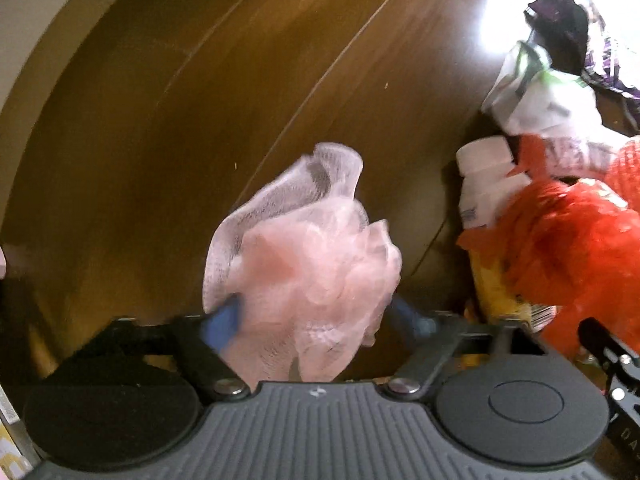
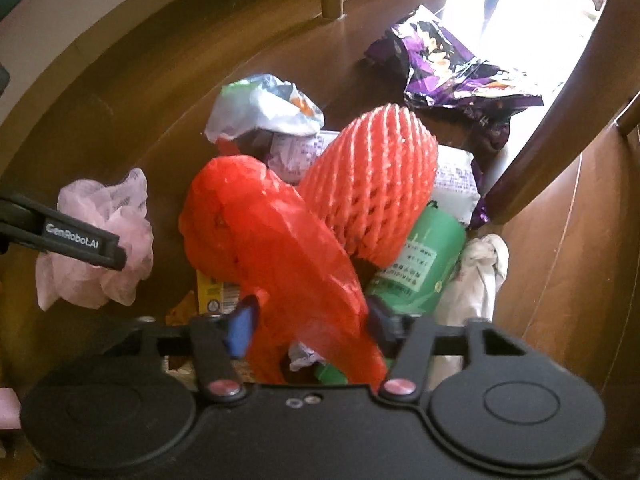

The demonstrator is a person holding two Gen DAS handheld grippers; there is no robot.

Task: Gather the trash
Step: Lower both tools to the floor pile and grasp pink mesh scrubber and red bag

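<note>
Both grippers were down at the wooden floor [image 1: 168, 128], each closed on a piece of litter. Left gripper [image 1: 316, 320] pinched a crumpled pink plastic bag [image 1: 312, 256] between its blue pads, the bag bulging out ahead of the fingers and lying apart from the main heap, to that heap's left. Right gripper [image 2: 310, 322] had its jaws pressed on a red plastic bag [image 2: 276, 240] that ran from between the fingers out over the near side of the pile. From the right wrist view the left tool showed as a black finger crossing the pink bag at the left edge. Nothing looked collected yet, by my reading: no bin or sack for the rubbish was in either view, and both bags seemed to be resting on the floor or the heap, not lifted clear. Plenty remained. Behind the red bag stood an orange foam fruit net [image 2: 372, 184], with a green canister [image 2: 420, 264] at its right, a white crumpled cloth or paper [image 2: 480, 272] beyond that, a white and green wrapper [image 2: 264, 108] at the far side, printed white packets underneath, a white bottle [image 1: 484, 176] and a yellow carton [image 2: 212, 292] near the left. Farther off to the right lay a purple snack bag [image 2: 452, 68] in bright light. I judged the job barely begun: two pieces gripped, the rest untouched.
</note>
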